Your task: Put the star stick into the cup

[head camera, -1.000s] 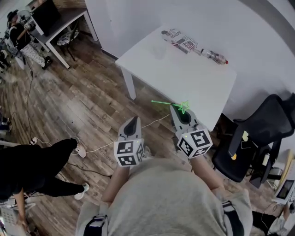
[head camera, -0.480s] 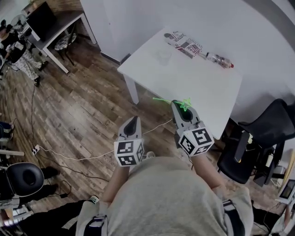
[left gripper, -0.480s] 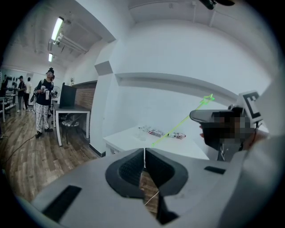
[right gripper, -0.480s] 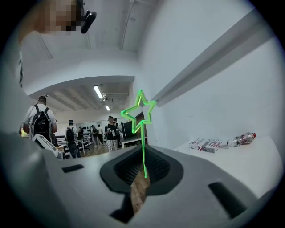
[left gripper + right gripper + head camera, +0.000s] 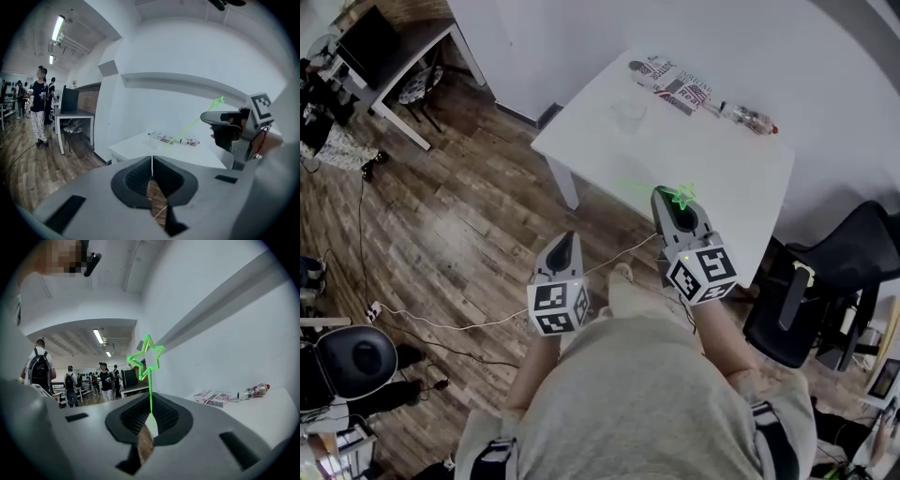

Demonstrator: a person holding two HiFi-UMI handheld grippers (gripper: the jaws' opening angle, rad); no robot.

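A green star stick (image 5: 678, 195) is held over the near edge of the white table (image 5: 722, 178), star end to the right, stick pointing left. My right gripper (image 5: 667, 195) is shut on it. In the right gripper view the star (image 5: 146, 356) stands up from the closed jaws (image 5: 151, 416). A clear cup (image 5: 630, 114) stands further back on the table, also small in the left gripper view (image 5: 151, 139). My left gripper (image 5: 567, 239) hangs lower left over the wooden floor, shut and holding nothing (image 5: 152, 161).
A printed packet (image 5: 670, 84) and a plastic bottle (image 5: 748, 116) lie along the table's far edge by the wall. A black office chair (image 5: 825, 281) stands right of the table. A cable (image 5: 487, 305) runs across the floor. A desk (image 5: 389, 47) and people are far left.
Both grippers have come a little closer to the table, the right one carrying the star stick over its edge. The person in black at the lower left has left the view.
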